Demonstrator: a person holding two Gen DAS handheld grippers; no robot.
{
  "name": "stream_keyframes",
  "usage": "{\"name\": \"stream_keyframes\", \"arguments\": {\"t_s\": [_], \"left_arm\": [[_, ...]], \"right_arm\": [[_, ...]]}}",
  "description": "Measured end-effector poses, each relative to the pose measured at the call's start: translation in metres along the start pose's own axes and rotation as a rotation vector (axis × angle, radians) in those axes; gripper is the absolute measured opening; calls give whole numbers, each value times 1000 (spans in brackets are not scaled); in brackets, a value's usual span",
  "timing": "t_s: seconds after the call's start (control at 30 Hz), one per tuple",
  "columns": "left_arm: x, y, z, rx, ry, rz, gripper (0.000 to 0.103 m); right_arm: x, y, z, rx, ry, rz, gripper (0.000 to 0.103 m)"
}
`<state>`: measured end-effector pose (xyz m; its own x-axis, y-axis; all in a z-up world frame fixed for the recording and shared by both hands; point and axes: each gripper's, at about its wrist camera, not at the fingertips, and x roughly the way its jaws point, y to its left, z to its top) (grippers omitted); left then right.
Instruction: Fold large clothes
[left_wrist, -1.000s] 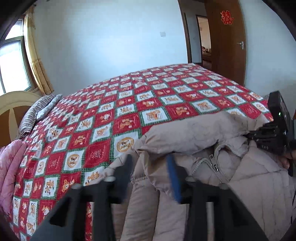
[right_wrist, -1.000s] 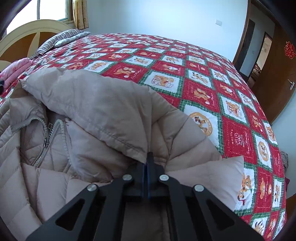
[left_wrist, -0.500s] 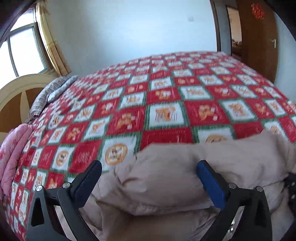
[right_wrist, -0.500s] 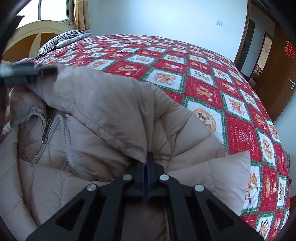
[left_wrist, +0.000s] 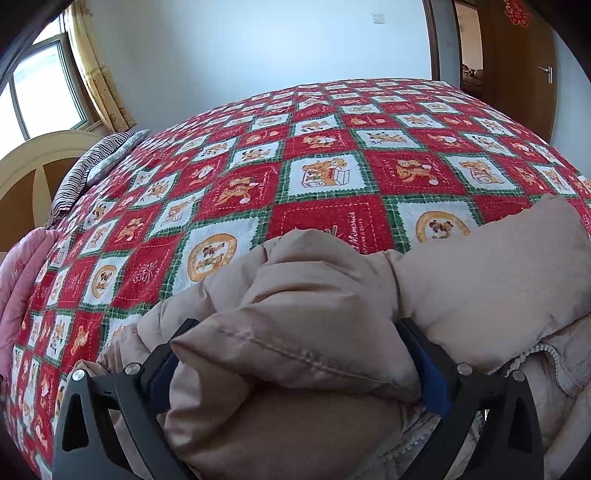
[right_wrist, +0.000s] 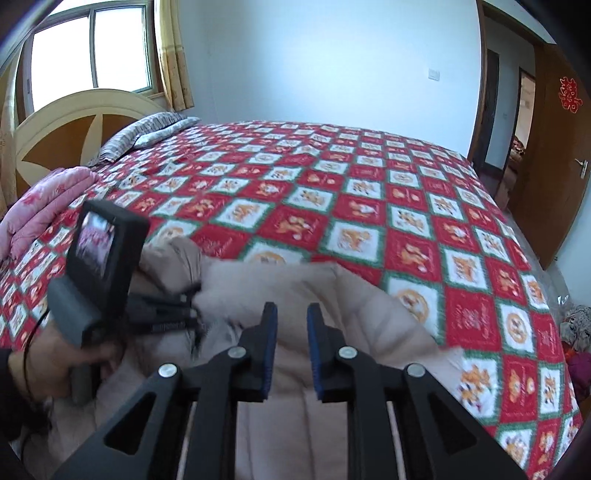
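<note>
Only the right view shows the person's hand (right_wrist: 48, 363) lower left; left gripper (left_wrist: 295, 365) spread wide around bunched beige jacket (left_wrist: 480, 280), right gripper (right_wrist: 291, 350) just parted narrowly, nothing between, striped pillow (right_wrist: 147, 133) upper left.
</note>
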<state>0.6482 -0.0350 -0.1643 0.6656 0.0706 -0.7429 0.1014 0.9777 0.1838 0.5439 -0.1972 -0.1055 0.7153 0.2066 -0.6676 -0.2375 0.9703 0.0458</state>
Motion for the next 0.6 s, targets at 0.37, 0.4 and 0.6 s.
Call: {"name": "stream_keyframes", "arguments": {"t_s": [0.37, 0.4, 0.6], "left_arm": [[-72, 15, 35, -110, -240, -142, 102], [-63, 11, 38, -114, -215, -161, 102], [8, -3, 20, -123, 10, -129, 102]], "right_arm": [[68, -10, -5, 128, 78, -1, 37], [69, -11, -7, 126, 86, -18, 33], [79, -24, -17, 169, 112, 5, 31]]}}
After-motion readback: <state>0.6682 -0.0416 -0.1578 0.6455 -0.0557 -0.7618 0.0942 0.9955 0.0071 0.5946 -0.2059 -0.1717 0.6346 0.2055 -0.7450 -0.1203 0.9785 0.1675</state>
